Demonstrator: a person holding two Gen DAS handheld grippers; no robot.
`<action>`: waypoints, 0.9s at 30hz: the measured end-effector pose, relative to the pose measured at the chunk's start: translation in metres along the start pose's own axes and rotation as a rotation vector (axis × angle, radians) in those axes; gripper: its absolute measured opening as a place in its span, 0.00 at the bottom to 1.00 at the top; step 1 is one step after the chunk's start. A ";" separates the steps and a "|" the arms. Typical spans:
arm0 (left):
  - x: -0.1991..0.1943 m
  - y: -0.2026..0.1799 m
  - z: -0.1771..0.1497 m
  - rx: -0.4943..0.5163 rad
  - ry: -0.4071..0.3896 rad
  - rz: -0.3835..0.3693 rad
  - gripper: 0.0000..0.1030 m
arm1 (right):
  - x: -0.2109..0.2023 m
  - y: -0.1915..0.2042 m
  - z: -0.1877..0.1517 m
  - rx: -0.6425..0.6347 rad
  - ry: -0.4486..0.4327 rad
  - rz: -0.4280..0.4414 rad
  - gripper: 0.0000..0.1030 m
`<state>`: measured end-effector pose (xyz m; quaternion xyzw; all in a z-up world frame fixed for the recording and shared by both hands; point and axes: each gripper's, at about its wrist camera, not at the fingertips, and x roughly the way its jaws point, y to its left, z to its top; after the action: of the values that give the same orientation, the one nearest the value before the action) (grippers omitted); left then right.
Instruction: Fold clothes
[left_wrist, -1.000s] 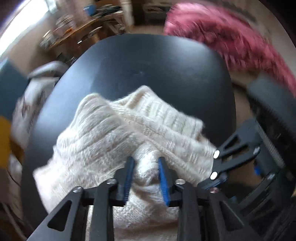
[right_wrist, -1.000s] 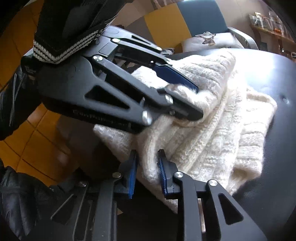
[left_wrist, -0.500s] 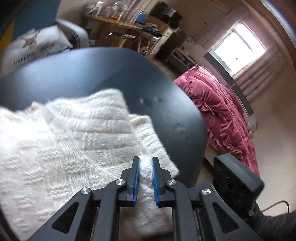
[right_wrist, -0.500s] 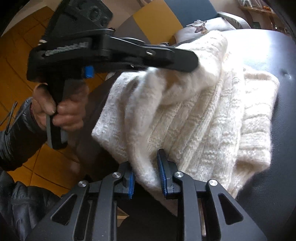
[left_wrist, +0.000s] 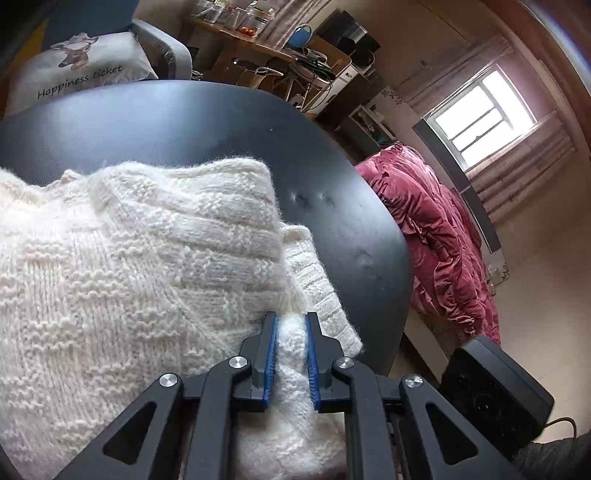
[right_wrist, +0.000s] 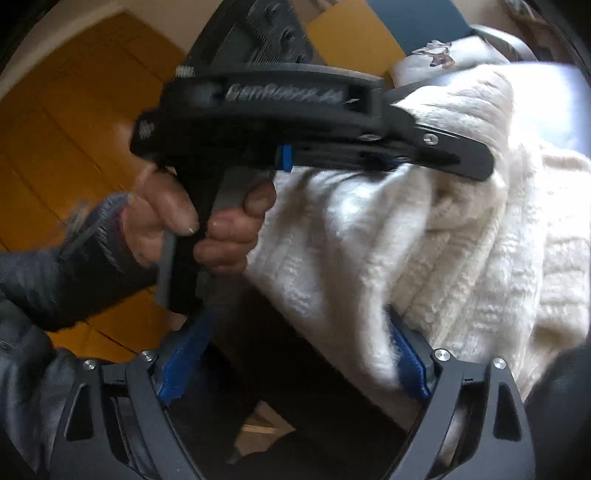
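Sweater (left_wrist: 140, 266), cream and chunky-knit, lies folded on the black round tabletop (left_wrist: 207, 125), filling the lower left of my left wrist view. Nearest to me there, my left claw (left_wrist: 291, 356) pinches a fold of its near edge between the blue pads; the jaws are just beginning to ease apart, though the wool is still squeezed between them. In my right wrist view, my right claw (right_wrist: 295, 363) is opening wide: the knit brushes the right-hand pad, the other pad stands clear, and nothing is clamped. Above it, in the middle of that frame, my left hand (right_wrist: 195, 221) grips the handle of the other claw, whose black fingers bite into the sweater toward the upper right. Farther off in the left view, a printed cushion (left_wrist: 81, 74) sits at upper left, and a crimson bedspread (left_wrist: 436, 236) lies at right beneath a bright window (left_wrist: 484, 114).
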<state>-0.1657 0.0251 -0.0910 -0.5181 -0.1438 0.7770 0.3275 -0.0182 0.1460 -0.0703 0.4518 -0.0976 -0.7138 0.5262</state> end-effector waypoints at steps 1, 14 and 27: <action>0.000 0.000 0.000 0.003 0.000 0.002 0.13 | -0.001 0.000 0.001 -0.005 0.010 -0.013 0.89; -0.004 -0.012 -0.002 0.083 -0.005 0.033 0.13 | -0.053 -0.020 0.001 0.049 -0.011 -0.199 0.18; -0.036 -0.001 -0.003 0.039 -0.093 -0.078 0.15 | -0.067 -0.045 -0.030 0.066 0.039 -0.271 0.11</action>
<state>-0.1538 0.0020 -0.0657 -0.4688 -0.1636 0.7897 0.3604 -0.0229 0.2316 -0.0789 0.4915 -0.0490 -0.7659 0.4117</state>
